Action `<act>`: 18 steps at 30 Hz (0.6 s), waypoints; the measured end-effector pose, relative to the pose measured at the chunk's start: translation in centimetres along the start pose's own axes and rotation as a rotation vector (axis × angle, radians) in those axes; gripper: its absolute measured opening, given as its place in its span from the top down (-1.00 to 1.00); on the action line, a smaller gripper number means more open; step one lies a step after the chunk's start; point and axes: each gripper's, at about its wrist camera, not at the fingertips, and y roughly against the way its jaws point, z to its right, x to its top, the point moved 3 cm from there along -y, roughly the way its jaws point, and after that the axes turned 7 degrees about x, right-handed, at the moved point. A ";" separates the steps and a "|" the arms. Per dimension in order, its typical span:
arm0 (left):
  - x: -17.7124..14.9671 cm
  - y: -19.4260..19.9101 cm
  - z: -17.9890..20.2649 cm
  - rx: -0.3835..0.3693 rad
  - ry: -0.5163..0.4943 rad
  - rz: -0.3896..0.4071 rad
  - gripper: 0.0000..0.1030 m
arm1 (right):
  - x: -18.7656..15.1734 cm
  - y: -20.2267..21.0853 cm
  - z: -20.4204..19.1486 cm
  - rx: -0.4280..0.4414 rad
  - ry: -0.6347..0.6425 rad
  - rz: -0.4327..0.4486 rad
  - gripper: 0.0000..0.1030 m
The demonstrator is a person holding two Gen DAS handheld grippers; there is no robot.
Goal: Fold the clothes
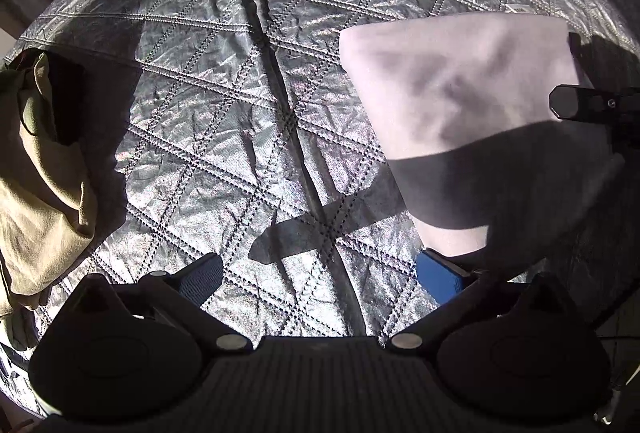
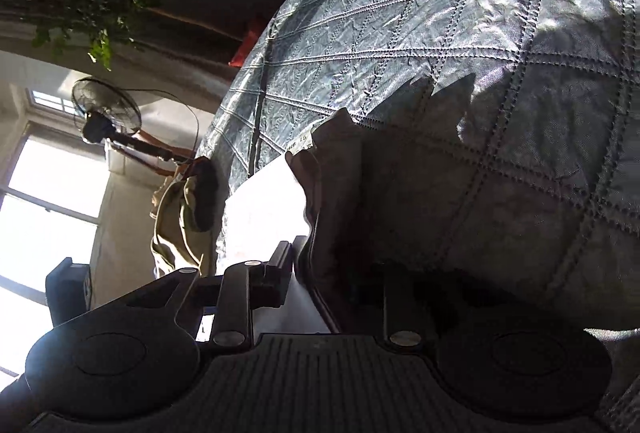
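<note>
A folded white garment (image 1: 460, 89) hangs above the silver quilted surface (image 1: 224, 121) at the right of the left wrist view. My left gripper (image 1: 320, 275) is open and empty, its blue pads (image 1: 438, 279) spread wide just below and left of the garment. My right gripper (image 2: 308, 273) is shut on the white garment (image 2: 340, 201), whose edge with a small label runs between the fingers; the right gripper also shows in the left wrist view (image 1: 576, 103) at the garment's right edge. An olive-green garment (image 1: 40, 185) lies crumpled at the left.
The quilted surface (image 2: 440, 33) fills most of both views. The olive-green garment (image 2: 180, 225) lies at its edge. Beyond the edge stand a fan (image 2: 106, 115), a leafy plant (image 2: 88, 5), a bright window (image 2: 44, 193) and orange items (image 2: 244, 49).
</note>
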 end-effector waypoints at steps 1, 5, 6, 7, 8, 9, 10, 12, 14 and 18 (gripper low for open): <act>0.0 0.0 0.0 0.000 0.001 -0.001 -1.00 | 0.1 -0.1 -0.1 0.001 0.003 -0.010 0.39; -0.1 0.1 0.0 -0.001 0.005 -0.003 -1.00 | 0.4 -0.5 -0.9 0.000 0.038 -0.042 0.12; -0.1 0.1 0.0 0.001 0.004 -0.003 -1.00 | 0.4 -0.7 -1.3 -0.001 0.054 -0.050 -0.02; -0.1 0.1 0.1 0.003 0.003 -0.001 -1.00 | 0.3 -0.9 -1.9 -0.026 0.083 -0.055 -0.03; -0.1 0.2 0.2 0.005 0.002 -0.001 -1.00 | 0.1 -1.0 -2.5 -0.058 0.113 -0.060 -0.05; -0.1 0.2 0.2 0.006 0.002 0.000 -1.00 | -0.1 -1.2 -3.2 -0.090 0.143 -0.065 -0.07; 0.0 0.2 0.2 0.007 0.002 0.000 -1.00 | -0.3 -1.4 -3.7 -0.118 0.173 -0.067 -0.08; 0.0 0.2 0.2 0.009 0.001 0.002 -1.00 | -1.0 -1.4 -3.4 -0.105 0.133 -0.052 0.39; 0.1 0.2 0.2 0.012 -0.001 0.004 -1.00 | -1.8 -1.4 -3.0 -0.089 0.087 -0.037 0.58; 0.2 0.2 0.3 0.017 -0.003 0.002 -1.00 | -3.1 -0.8 -1.5 -0.017 -0.055 0.040 0.63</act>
